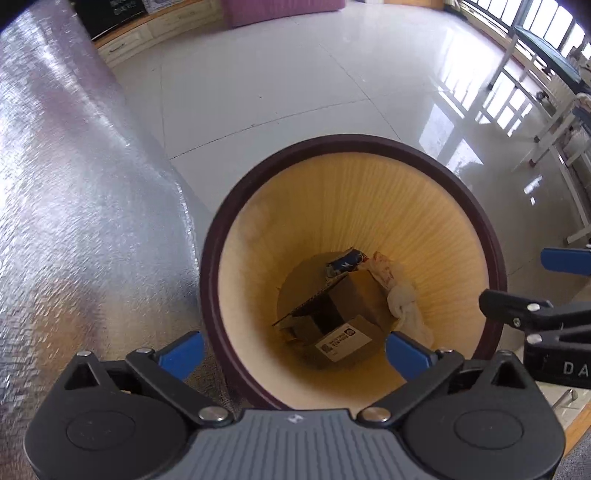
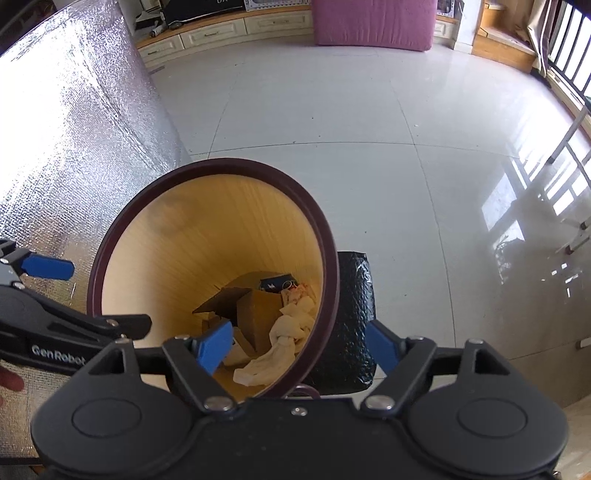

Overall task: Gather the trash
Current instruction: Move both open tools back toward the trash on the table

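A round bin with a dark maroon rim (image 1: 354, 142) (image 2: 218, 164) and a yellow wood-grain inside stands on the floor. In it lie a brown cardboard box (image 1: 354, 295) (image 2: 258, 314), a white crumpled cloth (image 1: 406, 302) (image 2: 280, 339), a dark blue wrapper (image 1: 343, 260) (image 2: 277, 282) and a labelled carton (image 1: 343, 341). My left gripper (image 1: 295, 352) is open and empty above the bin's near rim. My right gripper (image 2: 299, 347) is open and empty over the bin's right rim. A black crinkled bag (image 2: 351, 321) lies beside the bin on the right, between the right fingers (image 2: 380, 347).
A silver foil-covered surface (image 1: 74, 221) (image 2: 74, 129) runs along the left, touching the bin. The glossy white tiled floor (image 1: 295, 74) (image 2: 369, 147) stretches ahead. A pink block (image 2: 373, 22) and low cabinets (image 2: 221, 29) stand at the far wall. White furniture legs (image 1: 546, 147) stand at the right.
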